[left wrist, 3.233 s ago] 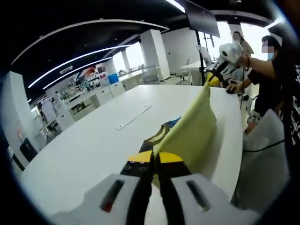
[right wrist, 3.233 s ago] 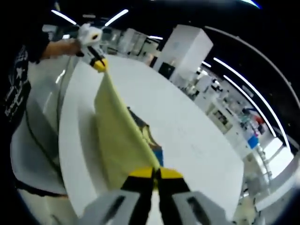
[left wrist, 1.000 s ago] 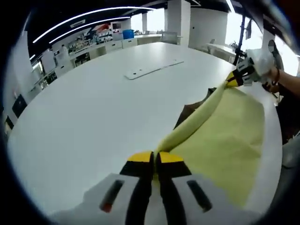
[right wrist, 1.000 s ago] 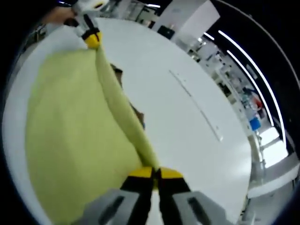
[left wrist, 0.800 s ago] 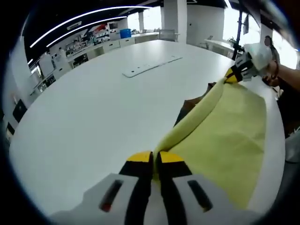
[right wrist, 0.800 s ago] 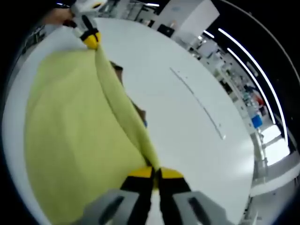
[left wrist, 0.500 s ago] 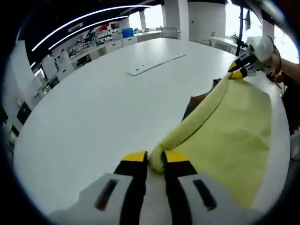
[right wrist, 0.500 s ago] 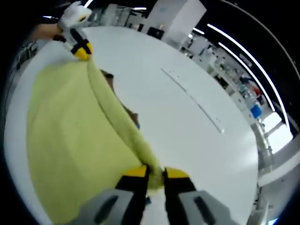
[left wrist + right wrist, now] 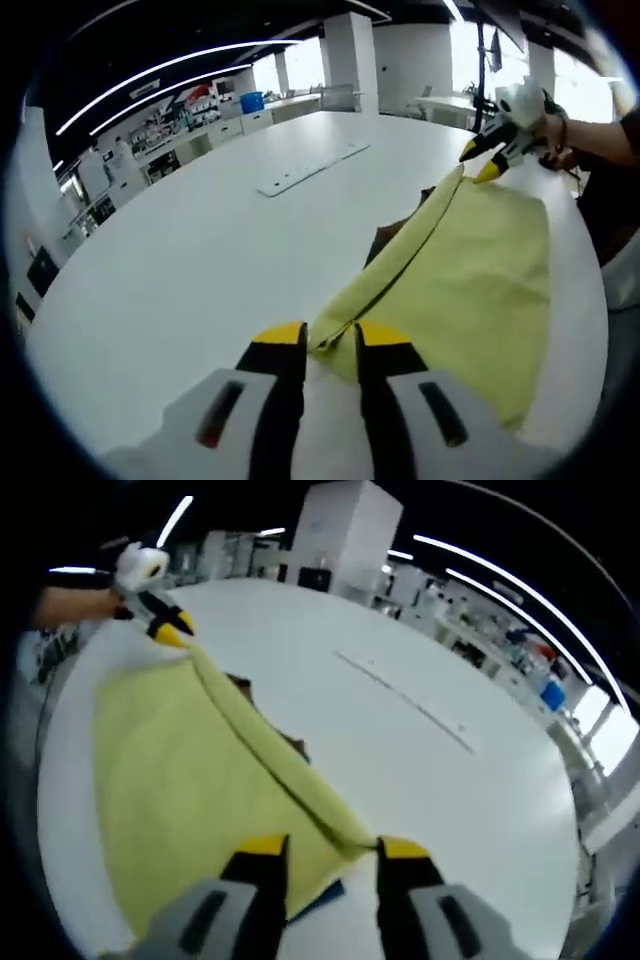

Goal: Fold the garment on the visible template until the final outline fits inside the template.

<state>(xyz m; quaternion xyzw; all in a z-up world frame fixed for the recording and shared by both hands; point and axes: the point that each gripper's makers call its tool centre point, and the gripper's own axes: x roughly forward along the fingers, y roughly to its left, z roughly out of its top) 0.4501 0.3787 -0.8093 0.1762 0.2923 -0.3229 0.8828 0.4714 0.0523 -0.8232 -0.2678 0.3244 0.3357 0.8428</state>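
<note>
Your pale yellow cloth garment (image 9: 470, 270) lying folded on the round white table (image 9: 190, 250), your left gripper (image 9: 330, 335) jaws spread around its near corner, your right gripper (image 9: 325, 848) jaws parted wide, rolled fold edge between them.

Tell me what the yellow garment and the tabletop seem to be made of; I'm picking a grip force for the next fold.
The yellow garment looks like soft, matte woven or knit cloth: it drapes, creases and rolls into a thick fold along its edge. The tabletop looks like smooth, hard white laminate or painted board with a slight sheen, judging by soft light reflections; the exact material is unclear.
</note>
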